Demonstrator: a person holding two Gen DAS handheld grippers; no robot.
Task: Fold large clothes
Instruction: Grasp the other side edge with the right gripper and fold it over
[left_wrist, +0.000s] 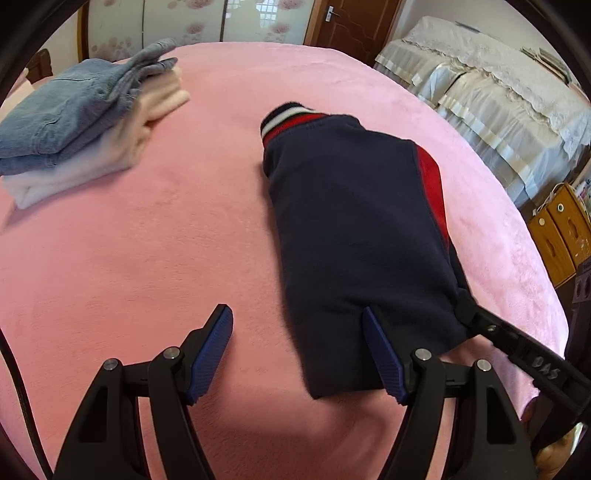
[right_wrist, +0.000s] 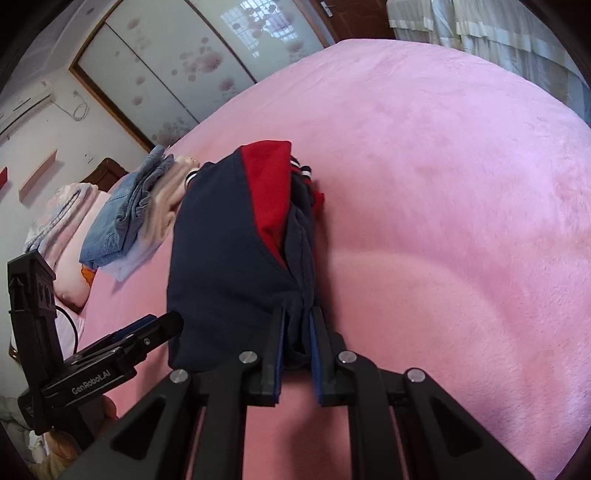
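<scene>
The right gripper has its two blue-padded fingers drawn close together, pinching a bunched fold at the near corner of the navy garment. The left gripper stands wide open just over the near end of the same garment: one pad hangs above bare blanket, the other sits at the cloth's near edge, and nothing is clamped between them.

The garment, navy with a red panel and a striped navy, white and red ribbed band at its far end, lies folded into a long narrow shape running away from the grippers. It rests on a pink plush blanket that covers the whole bed. Well apart to the left sits a stack of folded clothes, blue denim above pale cream pieces.

Beyond the bed stand sliding wardrobe doors printed with flowers and a brown wooden door. A sofa under cream lace covers lines the right side, with wooden drawers nearer. An air conditioner hangs on the white wall.
</scene>
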